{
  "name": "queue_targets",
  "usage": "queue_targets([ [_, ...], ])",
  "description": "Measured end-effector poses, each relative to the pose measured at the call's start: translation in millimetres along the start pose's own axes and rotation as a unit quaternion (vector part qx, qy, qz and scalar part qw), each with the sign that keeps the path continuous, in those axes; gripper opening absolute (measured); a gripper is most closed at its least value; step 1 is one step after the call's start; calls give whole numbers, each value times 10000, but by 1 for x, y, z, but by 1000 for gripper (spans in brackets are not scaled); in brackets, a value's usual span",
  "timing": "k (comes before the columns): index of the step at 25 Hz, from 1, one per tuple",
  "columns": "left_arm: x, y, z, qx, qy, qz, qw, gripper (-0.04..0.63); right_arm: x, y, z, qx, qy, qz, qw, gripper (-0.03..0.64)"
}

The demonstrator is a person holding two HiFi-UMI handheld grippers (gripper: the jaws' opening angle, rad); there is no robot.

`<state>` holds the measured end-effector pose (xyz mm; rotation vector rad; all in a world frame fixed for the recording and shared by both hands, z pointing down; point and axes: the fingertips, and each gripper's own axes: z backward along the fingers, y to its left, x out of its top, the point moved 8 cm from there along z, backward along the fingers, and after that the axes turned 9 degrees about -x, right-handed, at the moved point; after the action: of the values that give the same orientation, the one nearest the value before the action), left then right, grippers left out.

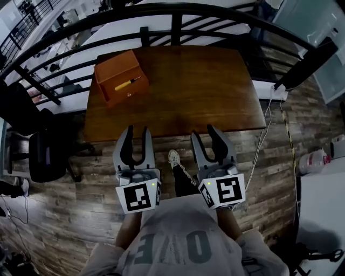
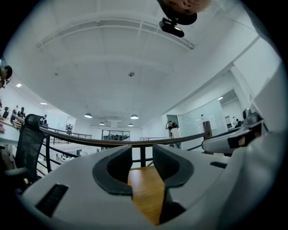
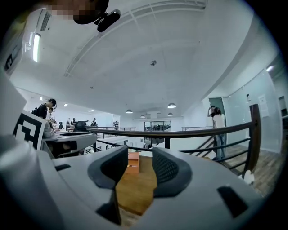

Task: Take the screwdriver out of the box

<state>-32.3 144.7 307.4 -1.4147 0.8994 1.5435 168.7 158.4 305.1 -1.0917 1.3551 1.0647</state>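
An open orange-brown box (image 1: 121,76) sits at the far left corner of the wooden table (image 1: 205,91), its lid raised behind it. A yellow-handled screwdriver (image 1: 128,83) lies inside it. In the right gripper view the box (image 3: 132,162) shows small and far off between the jaws. My left gripper (image 1: 137,131) hangs open over the table's near edge, nothing between its fingers. To its right, my right gripper (image 1: 204,132) is open and empty too. Both point level toward the table, well short of the box.
A black metal railing (image 1: 178,16) curves round the table's far side. A black office chair (image 1: 48,153) stands on the plank floor at the left. A white cable (image 1: 264,135) hangs off the table's right edge. A person stands far off (image 3: 218,130) by a glass wall.
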Motion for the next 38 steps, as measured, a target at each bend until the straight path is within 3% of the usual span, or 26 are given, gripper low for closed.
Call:
queue_targets([
  [9,24,43,-134,690,-142,-140,9974,138,38,-44,-153,747,-67,361,9965,161],
  [16,20,62,-195,956,15,-227,9952,143,41,-57,-225,1213,8,428,9917,161],
  [22,20,67,-218,964,102,-263,9949,142,43,-61,-252,1393,49,364,9896,161],
  [31,23,72,-240,669,79,-321,9972,161,50,-58,-270,1161,-166,269,9927,161],
  [38,21,82,-237,681,204,-248,9972,161,53,-54,-272,1154,-196,262,9928,161],
])
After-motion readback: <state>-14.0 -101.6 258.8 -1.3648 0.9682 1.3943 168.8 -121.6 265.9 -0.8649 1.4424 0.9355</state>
